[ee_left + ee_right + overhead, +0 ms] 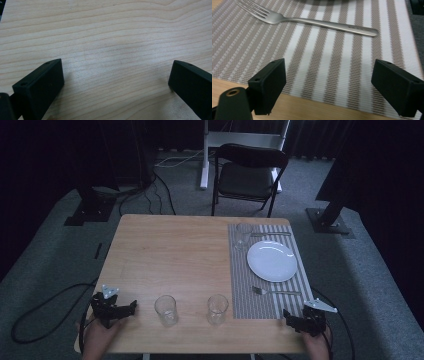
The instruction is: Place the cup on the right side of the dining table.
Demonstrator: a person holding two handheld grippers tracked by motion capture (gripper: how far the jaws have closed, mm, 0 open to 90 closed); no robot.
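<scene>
Wooden table point(170, 255), striped placemat point(250, 295) at right, two glasses point(166, 310) near front edge

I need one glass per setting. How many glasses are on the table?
3: one glass and a second stand on bare wood near the front edge, and a third on the striped mat's far left corner.

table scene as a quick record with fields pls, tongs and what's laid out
left tongs: open, at near left corner, holding nothing
right tongs: open, at near edge of placemat, holding nothing
near glasses: left glass and right glass, upright on bare wood, apart
placemat setting: plate, fork on its near side, third glass at far corner
table: light wood
</scene>
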